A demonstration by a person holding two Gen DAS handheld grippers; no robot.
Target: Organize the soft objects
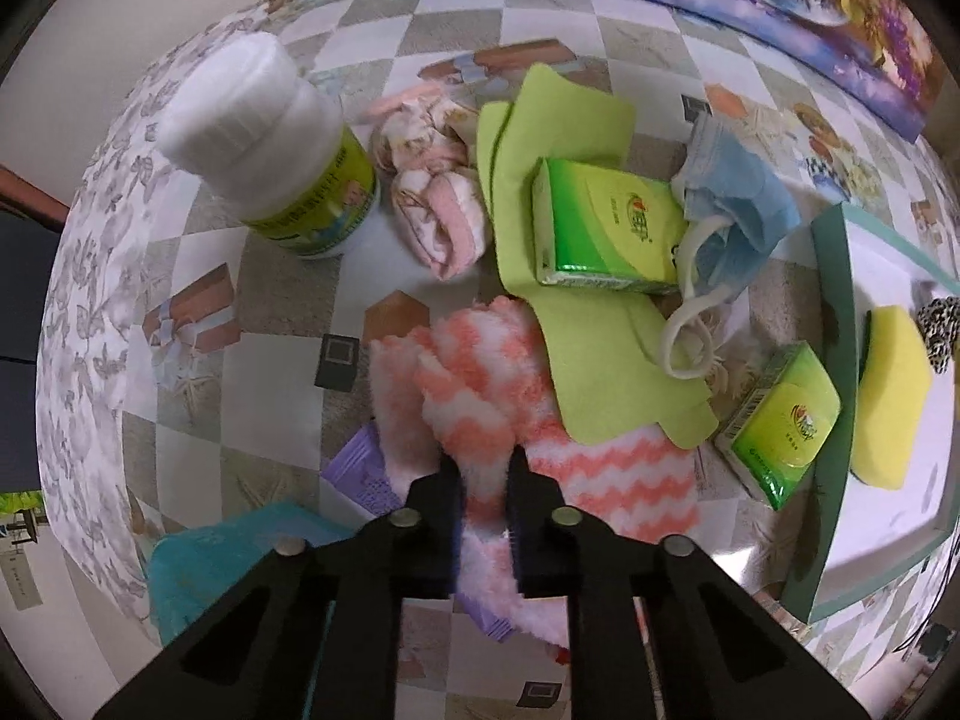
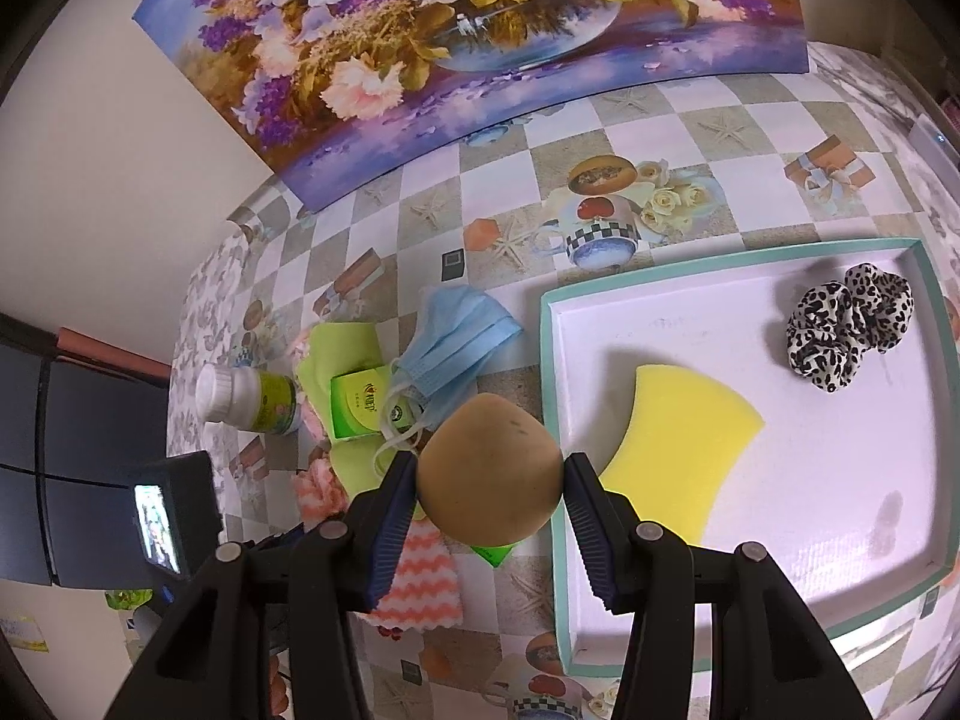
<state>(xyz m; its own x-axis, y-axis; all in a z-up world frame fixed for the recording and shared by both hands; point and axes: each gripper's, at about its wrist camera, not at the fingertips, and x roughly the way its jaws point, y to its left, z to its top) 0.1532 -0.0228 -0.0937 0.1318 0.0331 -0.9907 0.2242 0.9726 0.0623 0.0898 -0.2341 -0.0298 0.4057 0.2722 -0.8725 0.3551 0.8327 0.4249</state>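
Sock (image 1: 480, 396) — pink-and-white fuzzy, on the desk (image 1: 282, 312) right under my left hand-held gripper (image 1: 483, 468), whose jaws are pinched together on its fold. Sponge ball (image 2: 489, 468) — tan, clamped between the half-spread jaws of my right hand-held gripper (image 2: 491, 480), just beside the tray (image 2: 555, 420) holding a yellow sponge (image 2: 678, 450) and scrunchie (image 2: 846, 324).
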